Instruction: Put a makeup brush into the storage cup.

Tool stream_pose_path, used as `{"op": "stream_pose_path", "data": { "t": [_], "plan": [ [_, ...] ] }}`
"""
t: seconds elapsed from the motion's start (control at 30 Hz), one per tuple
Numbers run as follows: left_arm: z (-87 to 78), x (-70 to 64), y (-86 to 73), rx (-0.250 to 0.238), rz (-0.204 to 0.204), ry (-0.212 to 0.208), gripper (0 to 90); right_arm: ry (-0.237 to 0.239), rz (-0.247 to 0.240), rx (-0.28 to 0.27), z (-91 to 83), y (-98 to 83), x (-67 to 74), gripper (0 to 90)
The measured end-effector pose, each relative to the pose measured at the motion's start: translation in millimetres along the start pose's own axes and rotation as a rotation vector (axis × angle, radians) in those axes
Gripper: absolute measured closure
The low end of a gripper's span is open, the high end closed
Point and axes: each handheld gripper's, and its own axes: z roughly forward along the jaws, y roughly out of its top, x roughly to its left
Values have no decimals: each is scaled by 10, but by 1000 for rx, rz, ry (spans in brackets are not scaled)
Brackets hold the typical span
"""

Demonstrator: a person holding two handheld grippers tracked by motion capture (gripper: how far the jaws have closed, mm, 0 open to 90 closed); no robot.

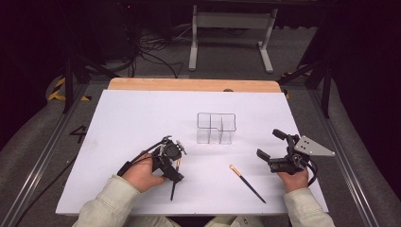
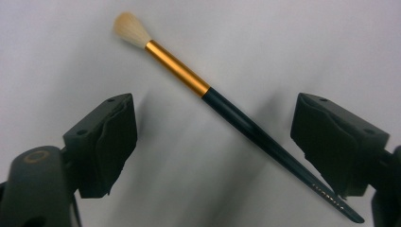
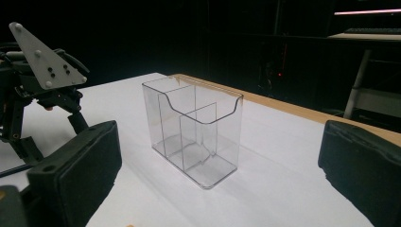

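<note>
The left tongs (image 2: 215, 137) are hovering wide around a makeup brush (image 2: 227, 106), unpinched, lying at seven o'clock from the clear organizer (image 1: 216, 127). Light, stiff, slippery: grip mid-handle. The right tongs (image 3: 220, 175) are gaping empty.

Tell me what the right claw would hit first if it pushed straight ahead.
Most likely the clear organizer: it stands centred between the right claw jaws, with bare table before it. Depth is hard to judge.
</note>
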Motion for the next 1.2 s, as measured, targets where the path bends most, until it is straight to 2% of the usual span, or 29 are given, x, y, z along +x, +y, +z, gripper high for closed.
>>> {"op": "stream_pose_path", "data": {
  "t": [0.1,0.3,0.53,0.8,0.9,1.2],
  "plan": [
    [12,-10,8,14,0,-3,204,1,0,1,0,0,1,7],
    [9,-28,18,25,5,26,252,-1,-1,7,2,-2,-1,9],
    [-12,-32,19,30,-16,37,347,-3,-3,10,5,-2,3,11],
    [-51,-32,9,45,-45,42,566,-2,-3,10,6,-3,1,11],
    [-59,-40,5,55,-42,44,650,-3,-3,11,5,-3,0,13],
    [-68,-29,-3,71,-32,40,815,-4,-2,11,5,-4,-2,13]
  ]
}}
